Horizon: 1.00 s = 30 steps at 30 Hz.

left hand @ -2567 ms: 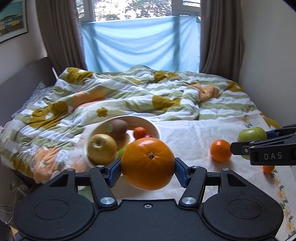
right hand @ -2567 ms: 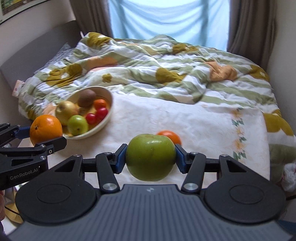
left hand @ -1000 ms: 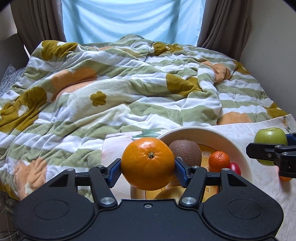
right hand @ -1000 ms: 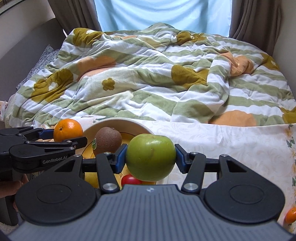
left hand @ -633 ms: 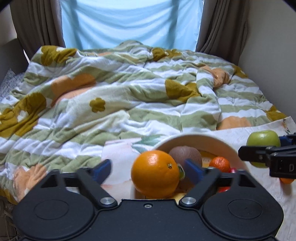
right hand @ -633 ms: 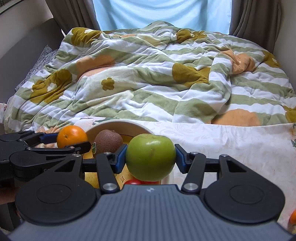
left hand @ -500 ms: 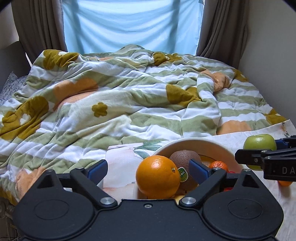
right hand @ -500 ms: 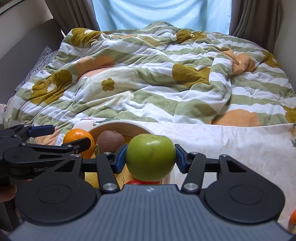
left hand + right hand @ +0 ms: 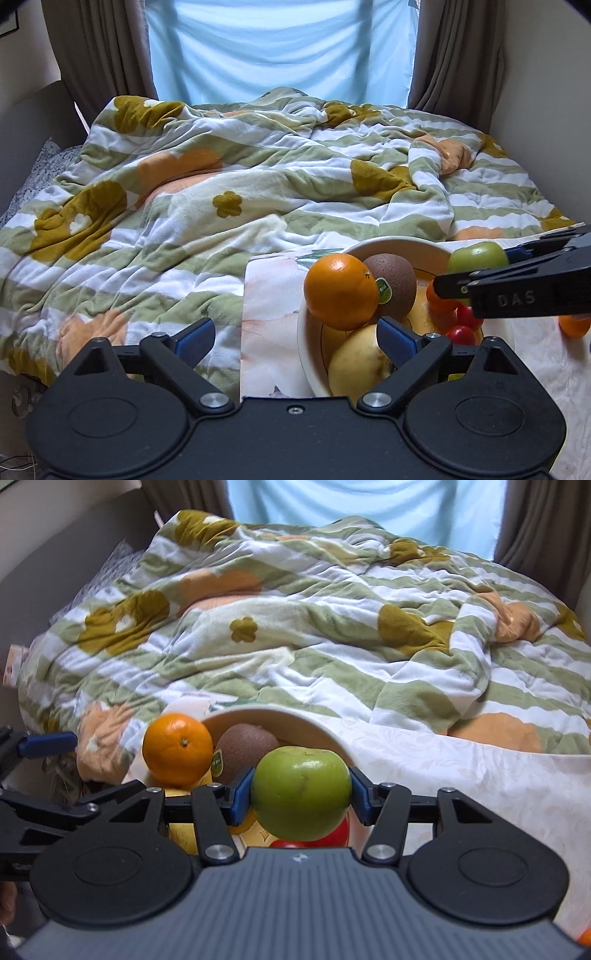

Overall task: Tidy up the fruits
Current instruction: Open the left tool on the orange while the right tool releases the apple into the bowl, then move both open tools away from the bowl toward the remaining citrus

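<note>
Left gripper (image 9: 295,341): black frame with blue-padded fingers spread wide, holding nothing; it hung at the bowl's 7 o'clock edge.
Right gripper (image 9: 301,799): blue-padded fingers pinched the round green apple (image 9: 301,794) from both sides, just above the bowl's contents.
Cream ceramic bowl (image 9: 399,245): sat on the white patterned cloth (image 9: 461,775) spread over the bed.
Large round orange (image 9: 340,291): rested on the bowl's rim at 9 o'clock, touching the brown fuzzy kiwi with a green sticker (image 9: 393,282) beside it.
Other bowl fruit: a yellow apple (image 9: 360,365) lay at 6 o'clock under the orange; small red tomatoes (image 9: 461,334) lay toward 3 o'clock.
Loose small orange fruit (image 9: 574,326): lay on the cloth outside the bowl, at its 3 o'clock.
Background: green-striped floral blanket (image 9: 221,192).
</note>
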Tool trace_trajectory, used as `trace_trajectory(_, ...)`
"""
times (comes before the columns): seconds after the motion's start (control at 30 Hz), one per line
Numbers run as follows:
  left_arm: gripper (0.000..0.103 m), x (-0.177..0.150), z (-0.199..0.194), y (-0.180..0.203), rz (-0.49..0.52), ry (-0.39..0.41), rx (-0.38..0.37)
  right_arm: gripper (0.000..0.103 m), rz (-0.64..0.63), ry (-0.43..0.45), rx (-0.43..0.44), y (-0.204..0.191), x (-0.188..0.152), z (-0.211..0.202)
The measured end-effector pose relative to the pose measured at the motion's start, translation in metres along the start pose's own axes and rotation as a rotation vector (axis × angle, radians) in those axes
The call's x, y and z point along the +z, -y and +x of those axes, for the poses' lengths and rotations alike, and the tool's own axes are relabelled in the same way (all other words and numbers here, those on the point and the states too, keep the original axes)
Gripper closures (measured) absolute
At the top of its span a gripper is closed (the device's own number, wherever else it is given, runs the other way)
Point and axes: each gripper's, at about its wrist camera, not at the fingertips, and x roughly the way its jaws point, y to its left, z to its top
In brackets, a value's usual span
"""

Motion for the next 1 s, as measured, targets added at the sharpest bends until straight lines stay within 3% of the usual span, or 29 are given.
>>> trace_trajectory(0.37, 0.006, -0.011, -0.006, 0.003, -0.016, 0.005, 0.011, 0.033, 0.013, -0.008, 0.083, -0.011, -0.011, 0.01)
trace_trajectory(0.43, 0.006, -0.013, -0.007, 0.003, -0.013, 0.005, 0.013, 0.022, 0.034, 0.007, 0.084, -0.009, -0.012, 0.007)
trace_trajectory(0.5, 0.006, -0.014, -0.008, 0.004, -0.01, 0.005, 0.016, 0.001, 0.055, 0.034, 0.066, -0.006, -0.012, 0.001)
trace_trajectory(0.53, 0.006, -0.015, -0.009, 0.005, -0.009, 0.006, 0.02, 0.0, 0.066, 0.054, 0.047, -0.004, -0.013, -0.002)
trace_trajectory(0.8, 0.006, -0.018, -0.023, 0.01, -0.019, 0.025, 0.027, 0.0, 0.108, 0.082, -0.01, 0.007, -0.02, -0.02)
trace_trajectory(1.0, 0.006, -0.02, -0.045, 0.011, -0.042, 0.064, 0.078, 0.0, 0.089, 0.106, -0.031, 0.008, -0.027, -0.046)
